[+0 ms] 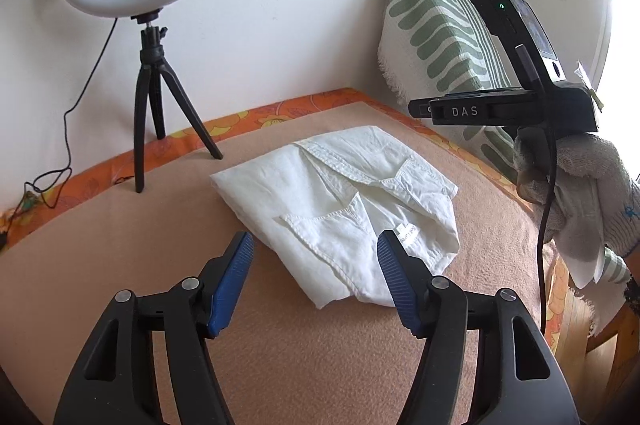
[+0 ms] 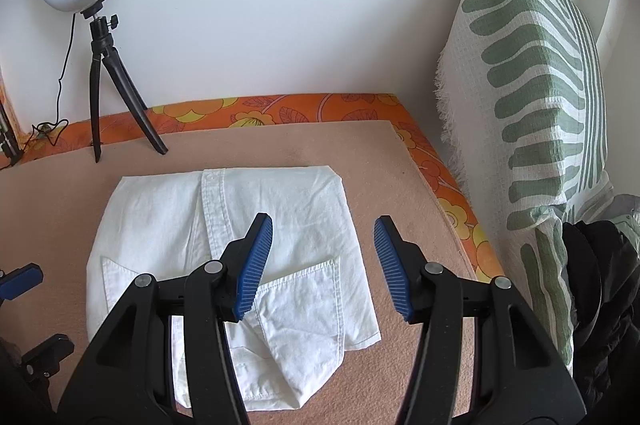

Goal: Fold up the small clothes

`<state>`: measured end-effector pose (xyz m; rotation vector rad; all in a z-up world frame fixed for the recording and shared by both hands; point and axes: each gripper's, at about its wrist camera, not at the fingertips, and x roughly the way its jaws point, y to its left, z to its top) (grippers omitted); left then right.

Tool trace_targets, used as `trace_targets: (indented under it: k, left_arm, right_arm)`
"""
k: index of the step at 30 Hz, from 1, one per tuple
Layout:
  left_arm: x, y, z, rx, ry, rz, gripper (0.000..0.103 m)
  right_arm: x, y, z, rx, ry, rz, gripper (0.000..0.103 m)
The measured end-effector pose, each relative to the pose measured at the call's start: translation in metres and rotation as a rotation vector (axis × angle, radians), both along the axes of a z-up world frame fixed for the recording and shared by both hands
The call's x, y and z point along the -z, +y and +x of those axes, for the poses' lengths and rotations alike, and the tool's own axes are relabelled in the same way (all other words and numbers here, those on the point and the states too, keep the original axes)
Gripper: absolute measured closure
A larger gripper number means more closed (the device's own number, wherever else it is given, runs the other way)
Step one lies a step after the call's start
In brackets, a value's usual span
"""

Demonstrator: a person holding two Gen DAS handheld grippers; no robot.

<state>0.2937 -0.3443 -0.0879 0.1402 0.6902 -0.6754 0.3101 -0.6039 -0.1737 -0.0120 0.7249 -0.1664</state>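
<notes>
A small white garment with pockets (image 1: pixel 340 197) lies partly folded on the tan mat (image 1: pixel 120 245); it also shows in the right wrist view (image 2: pixel 224 225). My left gripper (image 1: pixel 316 245) is open and empty, held above the mat at the garment's near edge. My right gripper (image 2: pixel 323 229) is open and empty, hovering over the garment's right side. The right gripper's body and gloved hand (image 1: pixel 580 177) show at the right of the left wrist view. One blue pad of the left gripper (image 2: pixel 20 279) shows at the left edge of the right wrist view.
A ring light on a black tripod (image 1: pixel 154 73) stands at the mat's far left, with a cable trailing along the wall. A green-and-white patterned cushion (image 2: pixel 532 97) leans against the wall at the right. An orange floral sheet (image 2: pixel 280 111) borders the mat. Dark cloth (image 2: pixel 592 285) lies at far right.
</notes>
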Motion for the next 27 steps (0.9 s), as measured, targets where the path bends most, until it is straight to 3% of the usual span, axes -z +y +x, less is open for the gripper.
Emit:
trace_targets:
  k: [12, 14, 19, 21, 23, 27]
  left_arm:
    - [-0.046, 0.055, -0.061, -0.040, -0.033, -0.056, 0.035]
    - [-0.053, 0.064, -0.076, -0.045, -0.051, -0.058, 0.035]
    - [-0.066, 0.083, -0.114, -0.039, -0.086, -0.066, 0.031]
    - [-0.070, 0.089, -0.131, -0.039, -0.121, -0.060, 0.027]
    - [-0.073, 0.095, -0.147, -0.036, -0.144, -0.062, 0.022]
    - [-0.078, 0.109, -0.170, 0.004, -0.115, -0.036, 0.022]
  right_arm:
    - [-0.057, 0.034, -0.073, 0.009, -0.097, 0.007, 0.046]
    - [-0.064, 0.043, -0.090, 0.005, -0.114, 0.013, 0.037]
    - [-0.074, 0.070, -0.130, 0.000, -0.142, 0.002, 0.032]
    - [-0.075, 0.080, -0.145, 0.001, -0.149, 0.016, 0.019]
    - [-0.075, 0.091, -0.163, 0.013, -0.175, 0.009, 0.012]
    - [-0.066, 0.114, -0.190, 0.008, -0.191, -0.039, 0.006]
